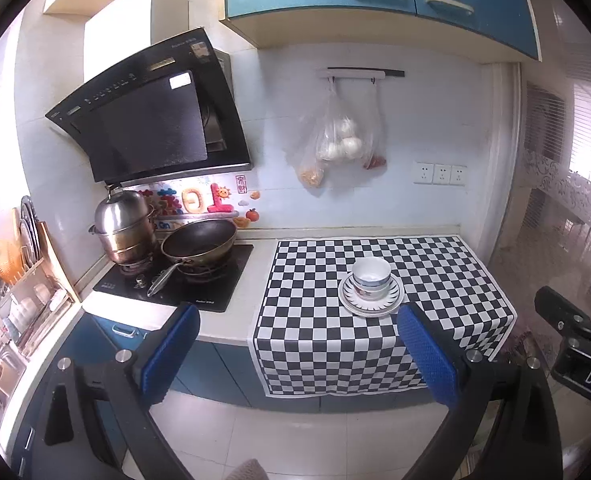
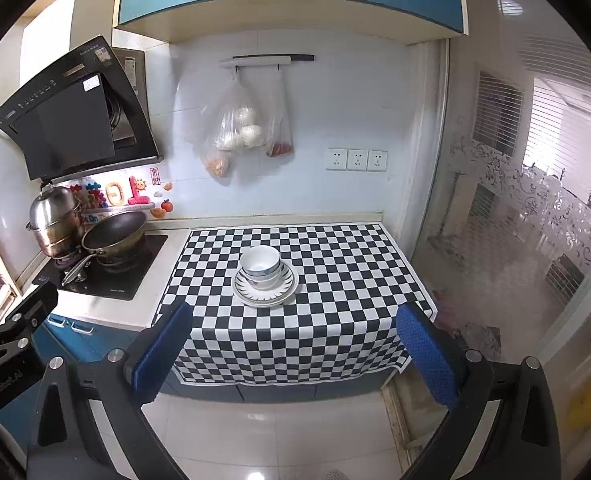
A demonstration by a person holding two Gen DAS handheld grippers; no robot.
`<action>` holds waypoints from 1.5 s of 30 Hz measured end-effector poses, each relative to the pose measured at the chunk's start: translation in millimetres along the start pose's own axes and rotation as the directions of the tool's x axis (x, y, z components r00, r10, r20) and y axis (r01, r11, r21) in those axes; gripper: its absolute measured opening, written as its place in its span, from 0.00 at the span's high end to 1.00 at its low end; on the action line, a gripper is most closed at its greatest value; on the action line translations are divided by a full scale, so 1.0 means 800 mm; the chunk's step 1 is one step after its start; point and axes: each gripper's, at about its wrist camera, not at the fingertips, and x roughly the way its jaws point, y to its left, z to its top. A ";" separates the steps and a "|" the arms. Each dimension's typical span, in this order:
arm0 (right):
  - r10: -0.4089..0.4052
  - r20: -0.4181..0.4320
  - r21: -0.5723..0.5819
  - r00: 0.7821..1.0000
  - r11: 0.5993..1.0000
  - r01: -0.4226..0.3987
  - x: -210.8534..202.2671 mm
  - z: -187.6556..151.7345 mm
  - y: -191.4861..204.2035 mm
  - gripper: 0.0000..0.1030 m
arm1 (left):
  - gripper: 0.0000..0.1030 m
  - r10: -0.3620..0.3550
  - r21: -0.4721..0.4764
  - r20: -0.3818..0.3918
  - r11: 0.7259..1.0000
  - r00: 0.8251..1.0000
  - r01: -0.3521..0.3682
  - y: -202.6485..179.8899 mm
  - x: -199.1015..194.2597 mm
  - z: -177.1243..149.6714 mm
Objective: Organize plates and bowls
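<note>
Fingers of both grippers stand wide apart and hold nothing: the left gripper fills the bottom of its view, the right gripper the bottom of its own, both out over the floor tiles, well short of the counter. Past them, in the middle of each frame, the checkered cloth drapes over the counter edge. On it, centre frame, the bowls sit nested on the stacked plates. To the left a wok and a steel steamer pot sit on the stove; a dish rack stands at far left. Judging by this, the stack looks already gathered, or the approach not yet begun. A next move would call for closing in level on the rim.
</note>
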 end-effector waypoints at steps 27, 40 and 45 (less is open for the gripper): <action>-0.022 0.000 0.012 1.000 1.000 0.022 0.014 0.011 -0.030 0.00 | 0.02 -0.015 0.019 0.021 1.000 1.000 0.015 -0.022 -0.006 0.005; -0.019 0.008 0.021 1.000 1.000 0.019 0.014 0.009 -0.039 0.00 | 0.02 -0.024 0.021 0.013 0.999 1.000 0.024 -0.034 -0.009 0.007; -0.023 0.007 0.025 1.000 0.999 0.023 0.013 0.007 -0.039 0.00 | 0.02 -0.026 0.019 0.020 1.000 0.999 0.025 -0.037 -0.011 0.009</action>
